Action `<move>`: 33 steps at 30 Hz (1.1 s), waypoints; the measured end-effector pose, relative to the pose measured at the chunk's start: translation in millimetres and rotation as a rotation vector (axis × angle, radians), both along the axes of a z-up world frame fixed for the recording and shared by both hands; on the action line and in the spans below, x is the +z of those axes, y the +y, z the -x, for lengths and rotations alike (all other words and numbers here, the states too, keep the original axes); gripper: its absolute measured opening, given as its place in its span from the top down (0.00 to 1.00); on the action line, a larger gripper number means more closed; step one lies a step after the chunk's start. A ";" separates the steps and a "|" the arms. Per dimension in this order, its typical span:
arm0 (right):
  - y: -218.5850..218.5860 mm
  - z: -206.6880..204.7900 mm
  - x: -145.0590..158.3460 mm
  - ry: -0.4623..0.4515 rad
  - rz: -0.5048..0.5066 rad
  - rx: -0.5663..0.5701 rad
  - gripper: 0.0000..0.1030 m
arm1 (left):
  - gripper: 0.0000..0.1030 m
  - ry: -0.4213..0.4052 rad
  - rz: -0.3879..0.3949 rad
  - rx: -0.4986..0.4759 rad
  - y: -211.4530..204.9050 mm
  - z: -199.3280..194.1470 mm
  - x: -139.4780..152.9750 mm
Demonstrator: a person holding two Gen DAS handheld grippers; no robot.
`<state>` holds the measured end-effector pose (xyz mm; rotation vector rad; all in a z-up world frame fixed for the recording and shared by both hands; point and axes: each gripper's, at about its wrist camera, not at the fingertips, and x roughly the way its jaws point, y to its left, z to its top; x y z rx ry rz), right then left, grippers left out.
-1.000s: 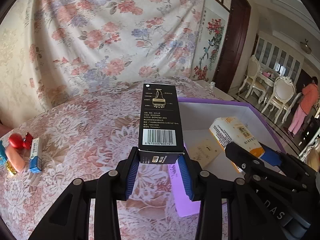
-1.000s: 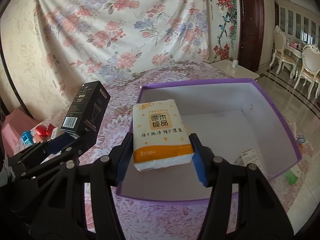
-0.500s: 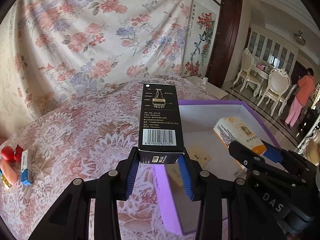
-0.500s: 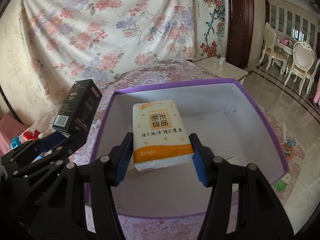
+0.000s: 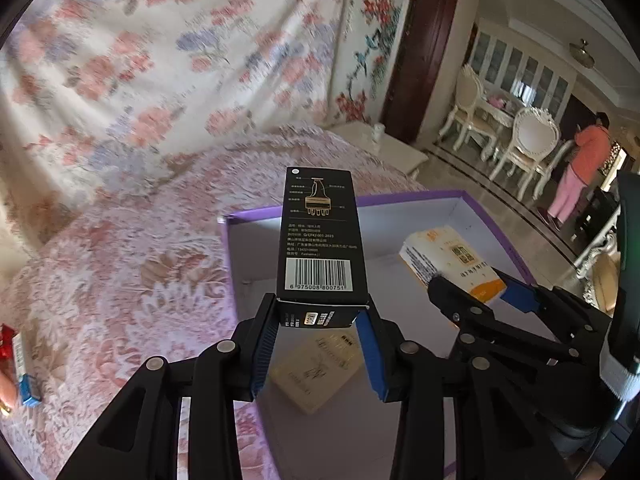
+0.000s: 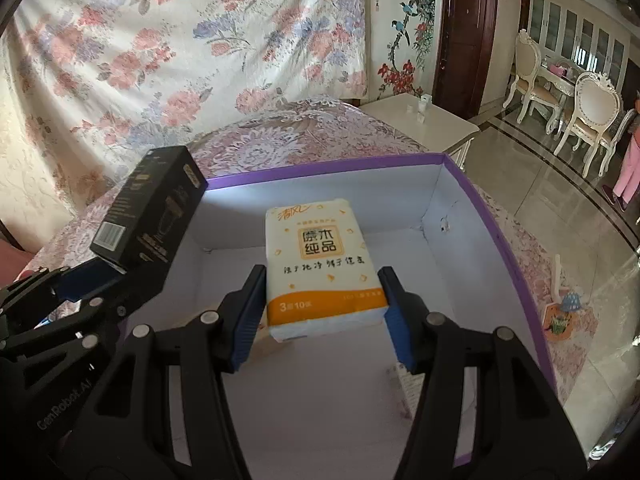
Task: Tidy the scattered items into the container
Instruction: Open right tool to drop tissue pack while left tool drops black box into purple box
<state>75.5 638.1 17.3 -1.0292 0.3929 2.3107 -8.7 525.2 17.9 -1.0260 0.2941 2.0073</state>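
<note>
Both loads are at the delivery step, hanging above the open purple box, which serves here as the landmark. The left hand-held gripper is clamped tight on the lower end of a black carton, which stands upright out of the jaws; seen from the right wrist, that carton is over the box's near left corner, just inside the rim. The right hand-held gripper is partly closed on a yellow-and-white tissue pack, its blue pads pressing the pack's two long sides, and the pack hangs over the middle of the box floor.

Inside the box a pale flat packet lies on the floor below the left load, and a printed slip sits nearer the right wall. Well outside the box to the left, on the floral table, a few small items are not yet collected.

The next move seems to call for lowering each load toward the box floor and letting the jaws spread. The tall carton may topple onto the packet if dropped from height, so a low release looks wiser. After that, the stragglers at the left edge would need fetching
</note>
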 end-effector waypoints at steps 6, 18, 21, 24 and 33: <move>18.7 10.9 -8.7 -0.037 0.024 -0.013 0.43 | 0.61 -0.059 0.036 -0.004 19.4 14.0 -17.2; 24.8 16.0 -24.0 -0.063 0.046 -0.045 0.43 | 0.61 -0.104 0.094 0.020 30.3 24.4 -35.2; 24.1 16.6 -24.9 -0.064 0.043 -0.051 0.43 | 0.61 -0.107 0.093 0.024 29.7 25.0 -36.4; 23.8 16.0 -25.1 -0.068 0.036 -0.059 0.43 | 0.59 -0.115 0.090 0.035 27.3 24.7 -37.1; 22.6 20.7 -25.7 -0.090 0.013 -0.058 0.43 | 0.56 -0.132 0.084 0.051 28.6 30.9 -40.9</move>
